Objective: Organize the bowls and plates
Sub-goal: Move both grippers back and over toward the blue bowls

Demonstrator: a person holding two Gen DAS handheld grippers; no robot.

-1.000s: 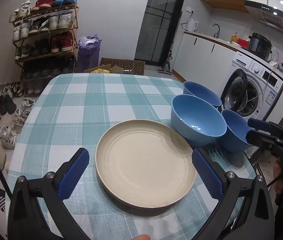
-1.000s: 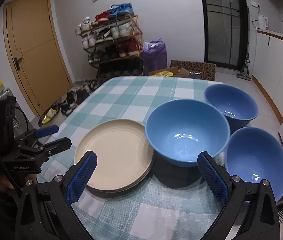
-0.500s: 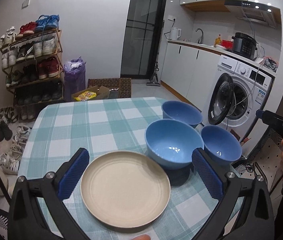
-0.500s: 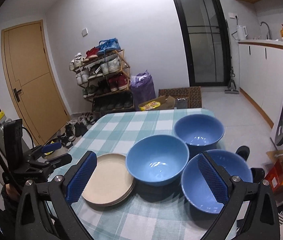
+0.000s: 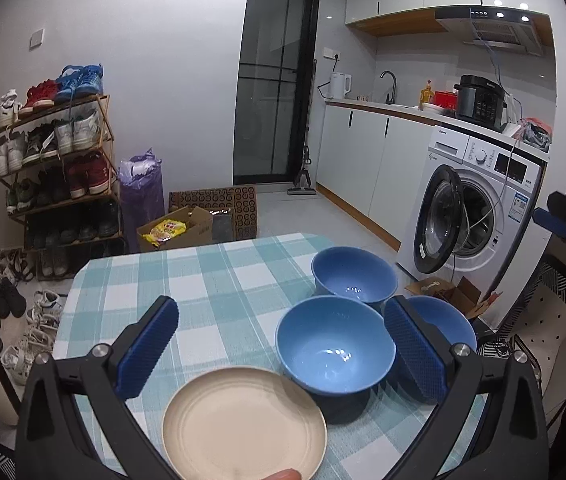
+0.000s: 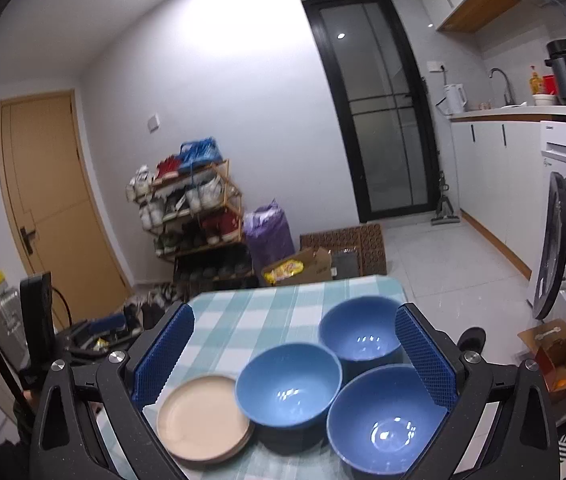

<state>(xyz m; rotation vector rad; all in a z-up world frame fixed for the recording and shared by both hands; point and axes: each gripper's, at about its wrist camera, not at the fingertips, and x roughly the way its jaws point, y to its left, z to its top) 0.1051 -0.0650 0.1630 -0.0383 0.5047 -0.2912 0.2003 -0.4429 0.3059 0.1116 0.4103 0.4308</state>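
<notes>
A stack of cream plates (image 5: pixel 243 424) (image 6: pixel 205 416) lies at the near left of the table with the teal checked cloth (image 5: pixel 203 280) (image 6: pixel 267 300). Three blue bowls stand apart to its right: a middle bowl (image 5: pixel 335 344) (image 6: pixel 289 384), a far bowl (image 5: pixel 354 276) (image 6: pixel 361 332) and a near right bowl (image 5: pixel 449 318) (image 6: pixel 387 428). My left gripper (image 5: pixel 279 344) hangs open high above the plates and the middle bowl, holding nothing. My right gripper (image 6: pixel 291 352) is open too, well above the bowls, with nothing between its fingers.
Behind the table stand a shoe rack (image 5: pixel 55 168), a purple bag (image 5: pixel 141 188) and cardboard boxes (image 5: pixel 203 216). A washing machine with its door open (image 5: pixel 479 208) and a kitchen counter are on the right. A wooden door (image 6: pixel 51 200) is at the left.
Both grippers have risen and drawn back from the table, so the plates and bowls look smaller and lower in each view. Nothing on the table has moved.
</notes>
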